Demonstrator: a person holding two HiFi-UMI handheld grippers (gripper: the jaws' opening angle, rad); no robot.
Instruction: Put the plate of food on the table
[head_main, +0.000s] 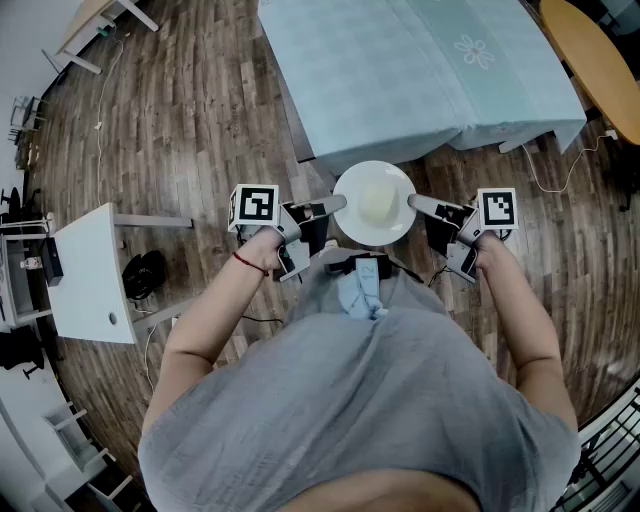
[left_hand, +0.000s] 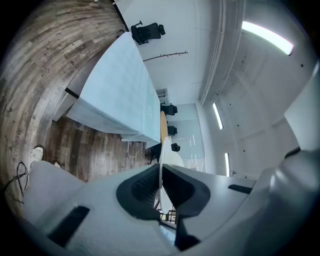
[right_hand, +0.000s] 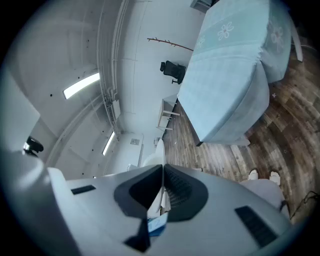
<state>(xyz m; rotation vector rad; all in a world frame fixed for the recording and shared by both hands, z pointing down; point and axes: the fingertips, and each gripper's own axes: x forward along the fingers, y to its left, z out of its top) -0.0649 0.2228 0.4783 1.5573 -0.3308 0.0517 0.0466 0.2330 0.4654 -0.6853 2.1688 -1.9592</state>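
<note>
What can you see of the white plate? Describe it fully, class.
The plate is round, white and smooth, with a pale mound of food at its centre. It hangs roughly level above the wooden floor, short of the cloth-covered table. The left gripper pinches its left rim, the right gripper its right rim.

Bright ceiling strips (left_hand: 267, 37) light sharp, heavily fisheye-warped views.

Lower frame: a grey short-sleeved shirt (head_main: 380, 400), with a thin red band (head_main: 250, 262) on the left wrist. Mid-frame, the left gripper (head_main: 338, 204) and right gripper (head_main: 415, 203) are pale grey, each bearing a black-and-white marker cube (head_main: 254, 206).
</note>
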